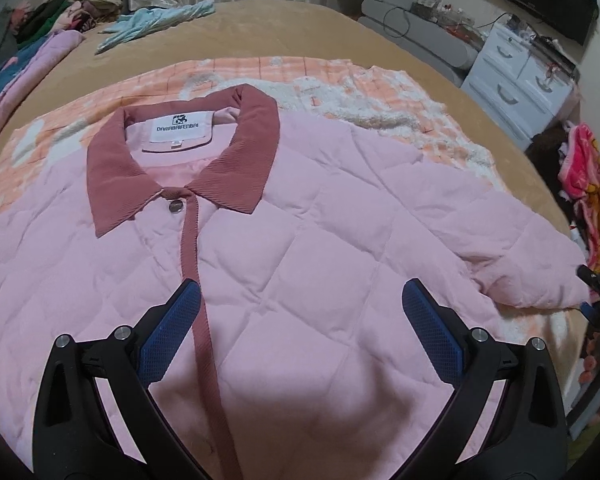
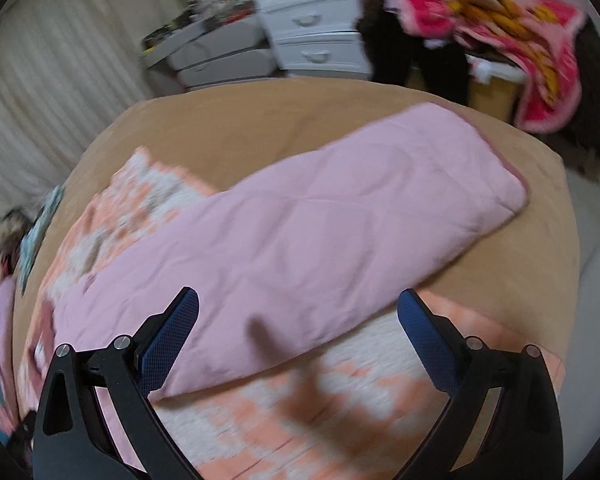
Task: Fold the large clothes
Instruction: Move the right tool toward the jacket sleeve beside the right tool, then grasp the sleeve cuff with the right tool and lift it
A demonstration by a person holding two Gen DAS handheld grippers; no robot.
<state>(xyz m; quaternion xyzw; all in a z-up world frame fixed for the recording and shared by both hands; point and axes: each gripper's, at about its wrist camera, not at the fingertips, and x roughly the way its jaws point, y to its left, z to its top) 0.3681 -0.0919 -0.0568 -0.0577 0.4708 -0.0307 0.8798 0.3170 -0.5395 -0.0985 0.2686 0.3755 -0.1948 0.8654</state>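
Item: pink quilted jacket (image 1: 300, 240), one piece, laid front-up and buttoned on an orange-and-white checked blanket (image 1: 228, 76) over a tan bedspread (image 1: 300, 28).

Handling (judged): padded and puffy, so probably light for its bulk, soft all through, with no stiff part except perhaps the collar. The shell looks smooth and may slip between pads; the filling will likely spring back, so folds may need pressing down. Not fragile. Best holds appear to be the thin finished edges: cuff, hem corner or shoulder seam, where the pinch closes on less padding. Gripping mid-panel would likely gather only the top layer.

Appearance: pale pink shell stitched in large diamonds; dusty-rose ribbed collar (image 1: 180, 160), spread flat; a matching rose placket (image 1: 198, 300) running down the front; one metal snap (image 1: 176, 206) just below the collar; white neck label (image 1: 180, 128) printed DAMABAIFENBAI. The right sleeve (image 2: 320, 220) lies stretched out to the right, its cuff end with a thin rose trim near the bed's right edge. That view is blurred, so finer detail is uncertain.

Left gripper (image 1: 300, 308): jaws spread wide, empty, poised over the chest panel beside the placket.

Right gripper (image 2: 298, 312): jaws spread wide, empty, over the near edge of the sleeve; contact cannot be told.

Surroundings: white drawer unit (image 1: 516, 80) far right; piled clothes (image 1: 60, 12) far left.
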